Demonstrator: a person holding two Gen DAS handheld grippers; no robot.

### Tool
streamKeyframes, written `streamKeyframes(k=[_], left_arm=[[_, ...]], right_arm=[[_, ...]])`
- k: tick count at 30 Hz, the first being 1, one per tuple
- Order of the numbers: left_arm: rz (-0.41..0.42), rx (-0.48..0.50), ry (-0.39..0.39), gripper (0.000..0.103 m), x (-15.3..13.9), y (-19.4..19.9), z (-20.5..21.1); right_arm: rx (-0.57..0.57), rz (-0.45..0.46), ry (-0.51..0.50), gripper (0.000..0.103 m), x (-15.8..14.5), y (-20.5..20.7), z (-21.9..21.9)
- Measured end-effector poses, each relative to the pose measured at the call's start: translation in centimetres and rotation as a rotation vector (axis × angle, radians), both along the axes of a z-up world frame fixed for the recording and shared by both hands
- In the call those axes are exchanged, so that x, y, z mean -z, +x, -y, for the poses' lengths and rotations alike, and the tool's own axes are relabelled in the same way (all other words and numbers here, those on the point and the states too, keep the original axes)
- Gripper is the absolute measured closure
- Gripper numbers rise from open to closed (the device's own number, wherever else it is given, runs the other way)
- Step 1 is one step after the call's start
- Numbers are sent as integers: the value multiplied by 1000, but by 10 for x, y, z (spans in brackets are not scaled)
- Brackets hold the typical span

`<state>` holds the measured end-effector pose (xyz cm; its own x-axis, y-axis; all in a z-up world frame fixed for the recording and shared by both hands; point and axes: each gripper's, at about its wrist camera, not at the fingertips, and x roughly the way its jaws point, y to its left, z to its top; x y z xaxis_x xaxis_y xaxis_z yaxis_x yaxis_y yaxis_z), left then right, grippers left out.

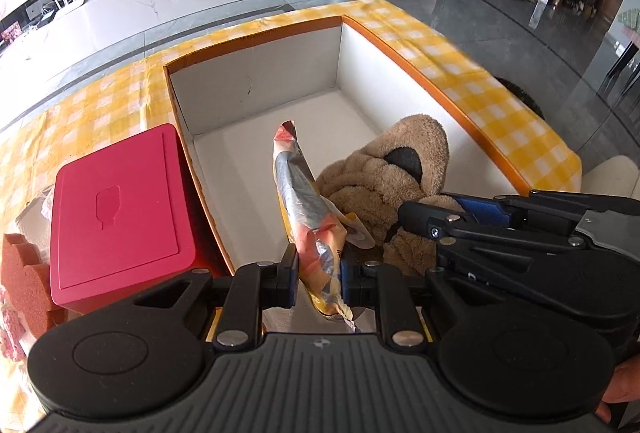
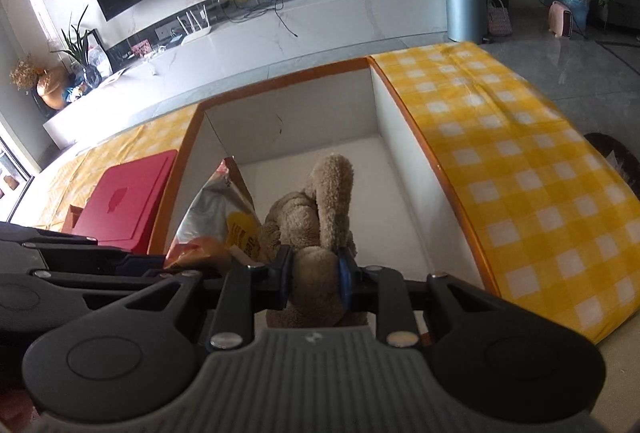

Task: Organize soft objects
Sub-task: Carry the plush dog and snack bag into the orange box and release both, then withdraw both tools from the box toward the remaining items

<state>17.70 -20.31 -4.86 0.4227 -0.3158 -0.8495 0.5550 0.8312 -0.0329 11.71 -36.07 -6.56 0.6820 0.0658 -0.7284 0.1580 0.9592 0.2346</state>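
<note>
checked tablecloth (image 2: 520, 169), one open box (image 1: 256, 89), left gripper (image 1: 319, 273) clamping one snack bag (image 1: 296, 185), right gripper (image 2: 318, 279) clamping one plush dog (image 2: 320, 201)

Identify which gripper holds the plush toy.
The right gripper pinches the tan plush toy; the left gripper clamps a crinkly snack bag.

My crinkled orange-and-silver snack bag (image 1: 310, 225) stands upright beside my tan plush dog (image 1: 384, 169) (possibly floppy-eared), both over the white-lined box (image 1: 256, 89).
</note>
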Motion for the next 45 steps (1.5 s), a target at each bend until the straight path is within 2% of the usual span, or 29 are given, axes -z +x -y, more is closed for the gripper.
streamKeyframes(k=[5, 10, 14, 19, 21, 24, 27, 32, 36, 39, 42, 45], left_arm=[[-22, 11, 56, 81, 6, 4, 5], [-44, -2, 82, 80, 9, 5, 6], [-49, -6, 94, 73, 13, 5, 4], [-63, -2, 79, 70, 11, 2, 2], [-46, -11, 76, 58, 5, 0, -1], [-25, -7, 44, 50, -7, -5, -7], [-7, -9, 24, 43, -20, -11, -13], [41, -14, -34, 42, -41, -26, -29], [137, -48, -124, 42, -56, -41, -53], [226, -78, -171, 42, -66, -55, -76], [315, -109, -191, 42, -72, -70, -100], [364, -147, -211, 41, -75, -84, -125]], right_arm=[[-13, -76, 33, 80, 11, 5, 2], [-23, -102, 7, 79, 10, 9, -4], [-33, -125, -20, 76, 10, 13, -7], [-32, -160, -71, 73, 10, 14, -10], [-20, -167, -81, 71, 8, 13, -8], [-6, -157, -96, 63, 0, 9, -5], [-1, -139, -122, 56, -11, 4, -4], [13, -92, -173, 48, -31, -10, -12], [33, 7, -200, 44, -51, -29, -22], [25, 113, -191, 34, -62, -48, -30], [12, 181, -181, 33, -64, -65, -42], [22, 225, -165, 33, -60, -81, -55]])
